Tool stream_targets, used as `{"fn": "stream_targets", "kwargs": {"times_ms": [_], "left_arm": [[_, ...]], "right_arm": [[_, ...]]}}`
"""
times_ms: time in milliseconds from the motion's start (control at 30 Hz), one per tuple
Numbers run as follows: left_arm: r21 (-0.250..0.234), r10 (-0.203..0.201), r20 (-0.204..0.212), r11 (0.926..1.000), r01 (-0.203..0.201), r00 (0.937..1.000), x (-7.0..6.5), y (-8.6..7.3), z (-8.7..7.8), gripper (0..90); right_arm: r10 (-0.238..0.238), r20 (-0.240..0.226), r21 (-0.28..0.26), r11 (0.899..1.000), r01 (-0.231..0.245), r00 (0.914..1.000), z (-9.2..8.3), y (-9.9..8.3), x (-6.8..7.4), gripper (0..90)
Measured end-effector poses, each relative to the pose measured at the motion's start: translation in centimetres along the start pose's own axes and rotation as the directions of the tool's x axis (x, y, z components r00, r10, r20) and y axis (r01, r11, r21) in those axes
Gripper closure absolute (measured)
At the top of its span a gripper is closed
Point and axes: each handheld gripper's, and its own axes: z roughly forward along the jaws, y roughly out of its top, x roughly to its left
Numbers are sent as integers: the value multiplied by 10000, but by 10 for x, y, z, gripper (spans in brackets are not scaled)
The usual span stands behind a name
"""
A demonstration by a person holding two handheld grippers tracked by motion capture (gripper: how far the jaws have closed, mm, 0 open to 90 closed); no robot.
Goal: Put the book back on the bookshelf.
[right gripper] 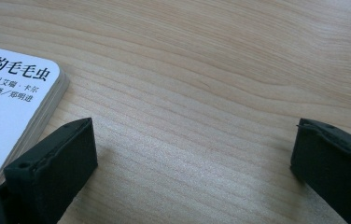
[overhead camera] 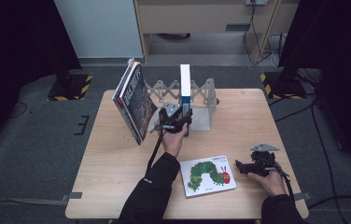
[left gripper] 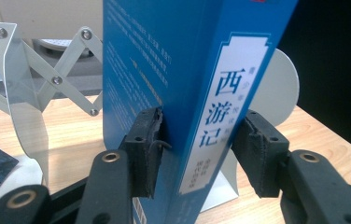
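Blue book (left gripper: 178, 79) stands upright on the tabletop (overhead camera: 117, 168) against the white accordion bookend rack (overhead camera: 201, 100). Spine label reads 西游记 in blue on white; the smaller print beside it is too fine to read. Left gripper (left gripper: 197, 140) straddles the book low on the spine: the left pad touches the cover, the right pad stands just clear, so the jaws are slightly parted, not clamping. Two dark books (overhead camera: 134, 100) lean tilted just left of the rack. Picture book (overhead camera: 207, 175) with a green caterpillar lies flat near the front edge; cover text partly reads 的毛毛虫. Right gripper (right gripper: 192, 154), jaws wide apart over bare wood, rests just right of it.
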Motion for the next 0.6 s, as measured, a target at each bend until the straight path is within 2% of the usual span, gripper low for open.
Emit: {"fn": "stream_targets", "kwargs": {"times_ms": [167, 333, 600], "left_arm": [[83, 228, 171, 9997, -230, 9996, -1, -1, -6, 456], [-33, 526, 415, 9986, -525, 9978, -4, 3, -21, 432], [404, 1111, 739, 9926, -1143, 9911, -3, -2, -44, 393]], "right_arm": [[-6, 19, 9, 10000, 6, 10000, 0, 0, 0, 2], [6, 29, 12, 10000, -6, 10000, 0, 0, 0, 2], [63, 75, 10, 10000, -63, 10000, 0, 0, 0, 2]]}}
